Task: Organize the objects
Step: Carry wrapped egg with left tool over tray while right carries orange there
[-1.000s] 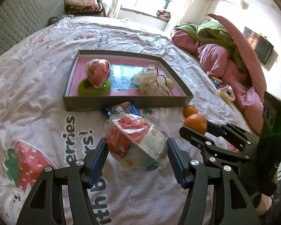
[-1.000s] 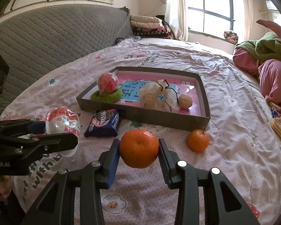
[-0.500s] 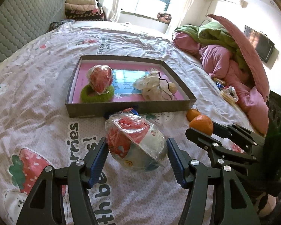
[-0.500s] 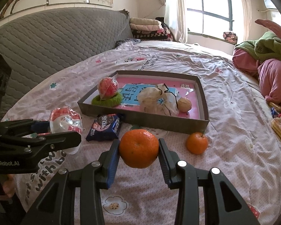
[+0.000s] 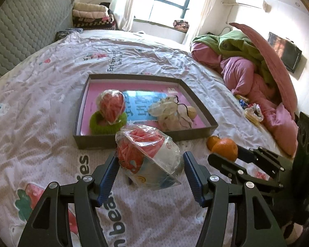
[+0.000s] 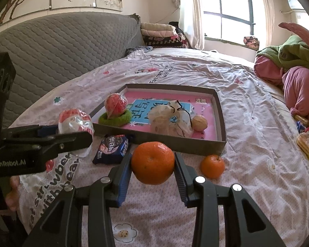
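My left gripper (image 5: 150,160) is shut on a clear-wrapped red and white bundle (image 5: 148,158), held just above the bedsheet in front of the grey tray (image 5: 92,143). My right gripper (image 6: 152,161) is shut on a large orange (image 6: 152,165), also lifted, near the tray's front wall (image 6: 175,142). In the left wrist view that orange (image 5: 224,149) shows at the right. The tray holds a wrapped red ball (image 6: 115,104) on a green ring (image 6: 115,119), a tied plastic bag (image 6: 169,119) and a round walnut-like thing (image 6: 199,122).
A smaller orange (image 6: 212,166) and a blue snack pack (image 6: 111,149) lie on the sheet in front of the tray. Pink and green bedding (image 5: 247,68) is piled at the right. A grey quilted headboard (image 6: 61,47) runs along the left. A hand (image 6: 11,193) holds the left gripper.
Both grips are unchanged. The left wrist view has shifted slightly, so the blue snack pack is now hidden behind the wrapped bundle and the tray sits closer behind it.
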Available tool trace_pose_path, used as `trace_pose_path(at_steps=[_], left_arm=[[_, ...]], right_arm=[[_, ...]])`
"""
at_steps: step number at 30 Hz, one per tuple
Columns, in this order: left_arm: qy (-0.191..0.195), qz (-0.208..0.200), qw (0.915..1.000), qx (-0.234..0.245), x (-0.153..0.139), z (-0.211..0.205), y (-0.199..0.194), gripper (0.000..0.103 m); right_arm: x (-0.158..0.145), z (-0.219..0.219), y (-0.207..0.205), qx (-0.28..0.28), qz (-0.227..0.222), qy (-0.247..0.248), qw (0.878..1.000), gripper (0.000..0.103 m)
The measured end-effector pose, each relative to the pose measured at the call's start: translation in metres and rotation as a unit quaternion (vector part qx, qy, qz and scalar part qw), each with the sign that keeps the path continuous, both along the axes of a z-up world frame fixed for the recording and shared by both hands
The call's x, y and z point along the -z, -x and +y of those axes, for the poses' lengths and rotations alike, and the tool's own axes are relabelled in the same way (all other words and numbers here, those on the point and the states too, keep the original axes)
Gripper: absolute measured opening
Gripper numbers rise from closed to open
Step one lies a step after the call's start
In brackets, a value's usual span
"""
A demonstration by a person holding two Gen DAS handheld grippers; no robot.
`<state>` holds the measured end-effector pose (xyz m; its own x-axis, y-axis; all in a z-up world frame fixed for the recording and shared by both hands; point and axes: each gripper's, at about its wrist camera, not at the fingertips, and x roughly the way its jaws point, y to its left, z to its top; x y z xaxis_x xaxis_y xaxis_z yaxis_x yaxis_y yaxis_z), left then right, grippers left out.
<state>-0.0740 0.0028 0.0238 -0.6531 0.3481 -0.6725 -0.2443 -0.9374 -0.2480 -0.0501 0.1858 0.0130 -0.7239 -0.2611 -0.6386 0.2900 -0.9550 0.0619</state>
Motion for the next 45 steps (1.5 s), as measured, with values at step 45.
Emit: trace_pose_path(at_steps=[45], left_arm=[[0.011,0.040,0.9991,0.004,-0.031,0.014,0.069,0.064]], right_arm=[[-0.044,0.014,0.064,0.018,0.058,-0.008,0.998,0.040]])
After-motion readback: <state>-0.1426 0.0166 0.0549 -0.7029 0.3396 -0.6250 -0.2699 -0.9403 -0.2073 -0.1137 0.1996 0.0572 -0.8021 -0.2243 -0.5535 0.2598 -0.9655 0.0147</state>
